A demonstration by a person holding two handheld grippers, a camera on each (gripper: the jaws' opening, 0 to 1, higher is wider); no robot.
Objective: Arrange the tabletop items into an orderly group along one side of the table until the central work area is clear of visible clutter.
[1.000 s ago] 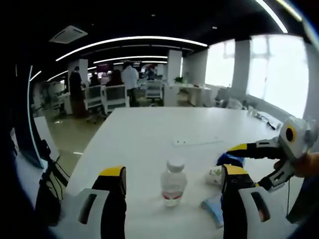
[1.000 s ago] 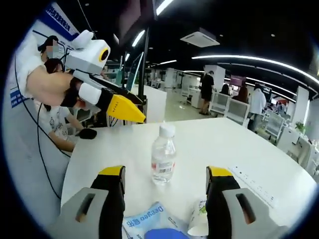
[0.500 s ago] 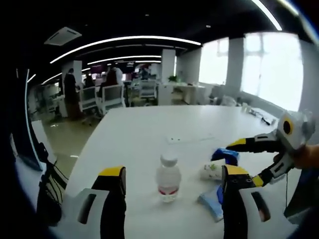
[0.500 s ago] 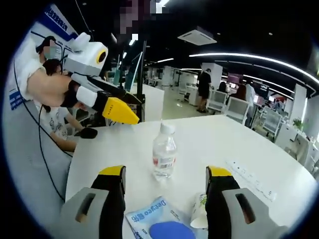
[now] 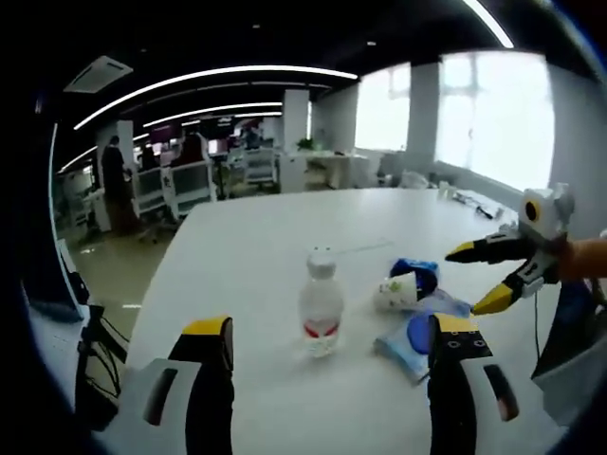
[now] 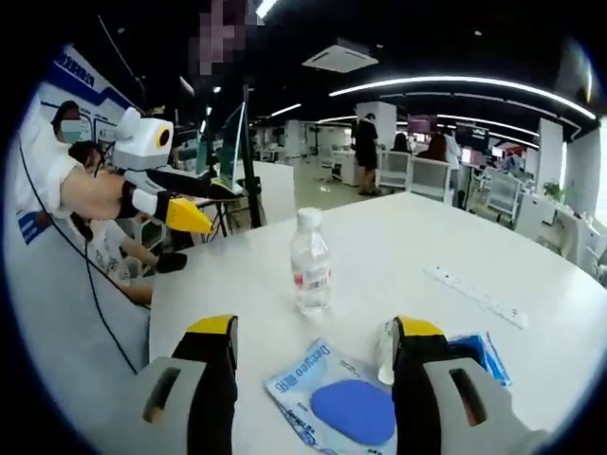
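The white desk [image 5: 275, 237] carried a loose cluster near its middle: a wipes pack [image 6: 332, 403], a water bottle [image 5: 321, 303] and a tipped paper cup [image 5: 396, 292]. Both the left hand-held gripper [image 5: 322, 379] and right hand-held gripper [image 6: 313, 379] had drawn back, jaws spread, empty. Nothing was yet grouped along an edge.
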